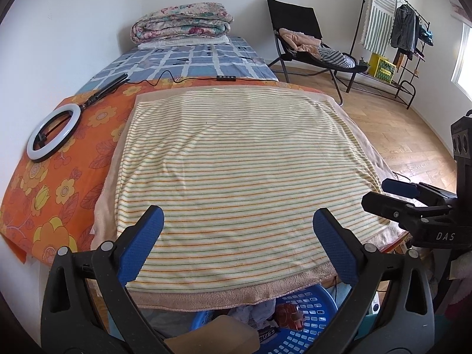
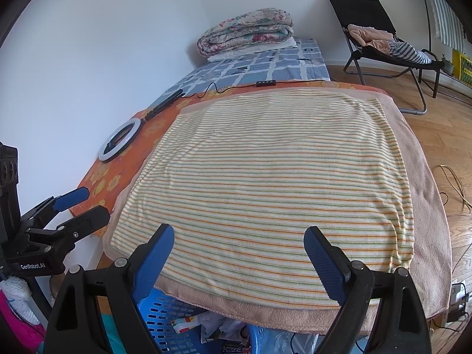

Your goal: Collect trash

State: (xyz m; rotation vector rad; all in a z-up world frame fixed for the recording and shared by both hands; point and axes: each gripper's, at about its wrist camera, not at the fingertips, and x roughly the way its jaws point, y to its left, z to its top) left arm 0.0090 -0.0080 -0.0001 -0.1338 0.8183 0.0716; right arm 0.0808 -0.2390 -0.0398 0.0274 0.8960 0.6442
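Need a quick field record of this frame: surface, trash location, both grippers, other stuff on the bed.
surface: striped towel spread flat on the bed, nothing on it
trash: wrappers in blue basket below the near edge of the bed
left gripper: fingers open, empty
right gripper: fingers open, empty
other: ring light on orange sheet; folded quilt at far end

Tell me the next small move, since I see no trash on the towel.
Probably dip one open claw, say the left claw, toward the blue basket below the striped towel: wrappers lie there, the towel is bare, and both claws are empty.
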